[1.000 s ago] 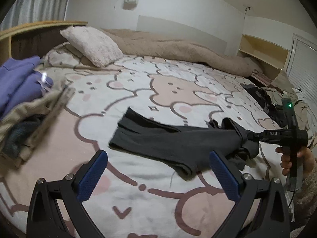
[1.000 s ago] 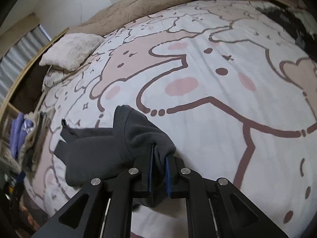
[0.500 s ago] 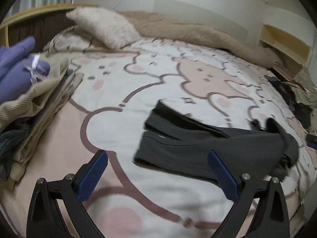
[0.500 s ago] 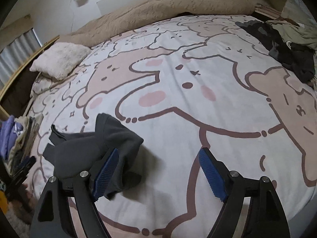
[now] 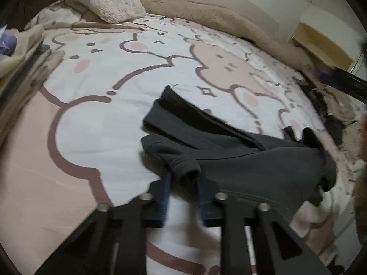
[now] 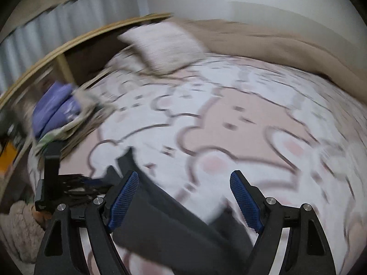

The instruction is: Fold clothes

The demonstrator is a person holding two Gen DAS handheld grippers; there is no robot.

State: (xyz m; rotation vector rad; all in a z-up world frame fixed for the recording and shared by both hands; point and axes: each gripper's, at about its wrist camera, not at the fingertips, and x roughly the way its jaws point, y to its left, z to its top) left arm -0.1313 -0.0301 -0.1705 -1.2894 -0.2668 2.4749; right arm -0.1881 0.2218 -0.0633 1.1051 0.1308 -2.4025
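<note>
Left gripper [image 5: 183, 189] pinches dark garment [image 5: 240, 158]; right view seems blurred

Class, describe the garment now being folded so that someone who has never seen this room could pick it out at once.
Start at the bed with its pink-and-white cartoon-animal cover. In its near half lies one dark grey garment, spread long and rumpled, a cuff-like end pinched in the left hand-held gripper. Unlike the stacked purple and beige clothes at the bed's edge, it lies alone and unfolded.

Two low wrist views, shared bedspread [image 5: 96, 123]
</note>
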